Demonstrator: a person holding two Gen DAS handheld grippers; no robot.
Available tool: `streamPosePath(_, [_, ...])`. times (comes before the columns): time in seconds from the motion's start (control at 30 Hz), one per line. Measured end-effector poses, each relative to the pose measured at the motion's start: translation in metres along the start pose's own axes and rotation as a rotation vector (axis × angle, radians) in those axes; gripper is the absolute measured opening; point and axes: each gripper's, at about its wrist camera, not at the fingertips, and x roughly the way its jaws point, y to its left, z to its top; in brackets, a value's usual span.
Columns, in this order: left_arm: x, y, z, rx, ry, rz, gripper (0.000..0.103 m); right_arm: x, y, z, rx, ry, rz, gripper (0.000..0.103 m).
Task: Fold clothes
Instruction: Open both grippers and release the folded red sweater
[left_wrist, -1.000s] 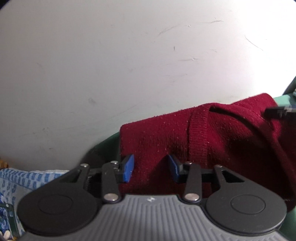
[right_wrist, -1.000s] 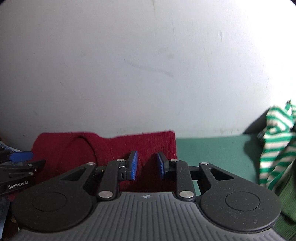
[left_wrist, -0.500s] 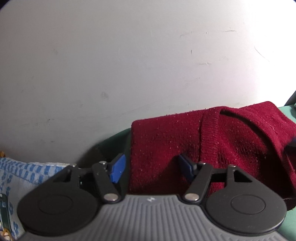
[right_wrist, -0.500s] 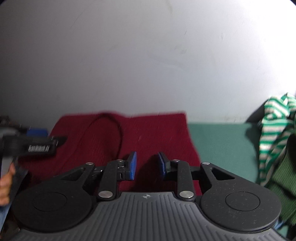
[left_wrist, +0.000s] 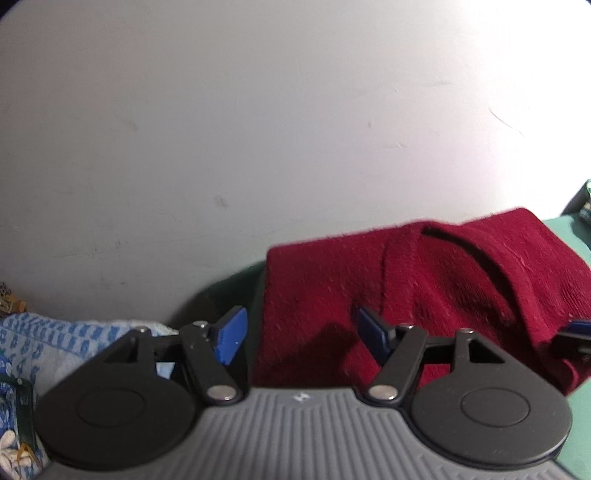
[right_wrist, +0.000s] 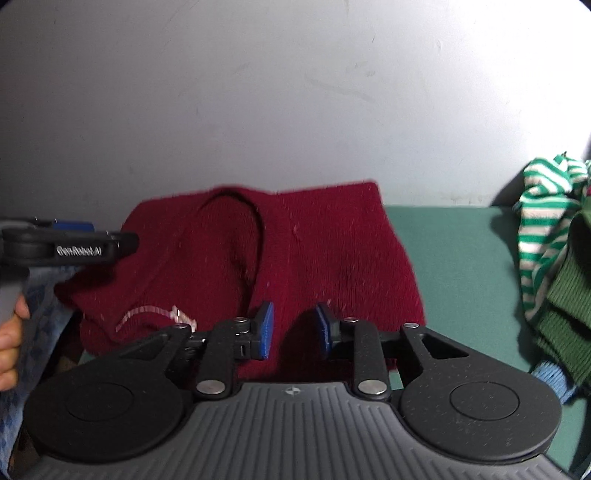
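Both your tongs are empty over the folded maroon sweater.

Your left gripper (left_wrist: 299, 332) has its jaws spread wide, having just been opening, and nothing's pinched: the left blue pad (left_wrist: 231, 336) sits just off the sweater's left edge and the other one is over the knit, so the maroon sweater (left_wrist: 424, 295) lies ahead and to the right of it on the green surface (right_wrist: 454, 258). Your right gripper (right_wrist: 293, 330) is set narrow with a clear gap, no cloth caught in it, and the sweater spreads out ahead and left of it. Off to that gripper's right there's a heap with a green-and-white striped garment (right_wrist: 543, 218). Blue patterned cloth (left_wrist: 48, 339) sits left of your left gripper, and your hand (right_wrist: 11, 339) shows on its handle.
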Motion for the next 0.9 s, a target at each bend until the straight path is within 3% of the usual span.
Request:
streamPosePath(0.23, [0.005, -0.008, -0.018, 0.057, 0.032, 0.049, 0.077, -0.011, -0.002, -0.003, 0.022, -0.010, 0.016, 0.028])
streamPosePath(0.43, [-0.023, -0.003, -0.021, 0.006, 0.019, 0.039, 0.079, -0.039, 0.005, -0.011, -0.013, -0.029, -0.012, 0.038])
streamPosePath(0.6, [-0.044, -0.003, -0.033, -0.035, -0.009, 0.053, 0.092, -0.052, 0.008, -0.022, 0.017, 0.005, -0.022, 0.038])
streamPosePath(0.7, [-0.059, -0.005, -0.042, -0.081, -0.007, 0.056, 0.095, -0.055, 0.011, -0.031, 0.028, 0.017, -0.045, 0.039])
streamPosePath(0.8, [-0.072, -0.011, -0.055, -0.099, 0.001, 0.067, 0.100, -0.062, 0.012, -0.041, 0.046, 0.031, -0.055, 0.054])
streamPosePath(0.9, [-0.084, -0.017, -0.069, -0.103, -0.003, 0.074, 0.101, -0.071, 0.015, -0.052, 0.053, 0.031, -0.050, 0.057])
